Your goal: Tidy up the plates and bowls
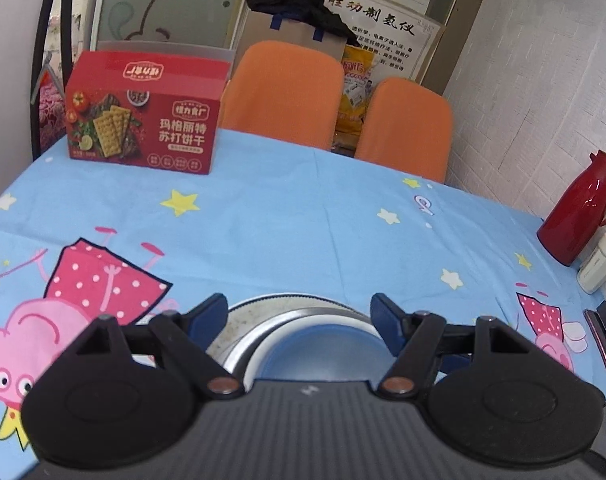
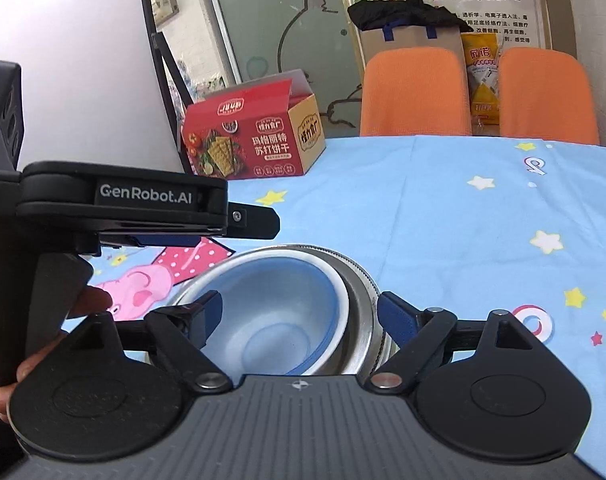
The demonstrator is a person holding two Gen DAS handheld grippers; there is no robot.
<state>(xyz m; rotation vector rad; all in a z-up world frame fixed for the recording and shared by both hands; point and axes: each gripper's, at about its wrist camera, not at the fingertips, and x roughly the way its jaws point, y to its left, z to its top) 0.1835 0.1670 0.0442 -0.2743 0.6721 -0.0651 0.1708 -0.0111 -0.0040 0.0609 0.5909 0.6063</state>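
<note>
A blue-rimmed white bowl [image 2: 287,312] nests inside a steel bowl [image 2: 359,300]; the left gripper [image 1: 299,312] and right gripper [image 2: 303,312] stand spread, pinching nothing.

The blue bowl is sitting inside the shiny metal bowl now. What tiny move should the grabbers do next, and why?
Probably back both grippers away. The blue bowl already sits nested in the metal bowl on the tablecloth. The left gripper and right gripper are open, gripping nothing, so nothing seems left to hold, and no other dishes show.
</note>
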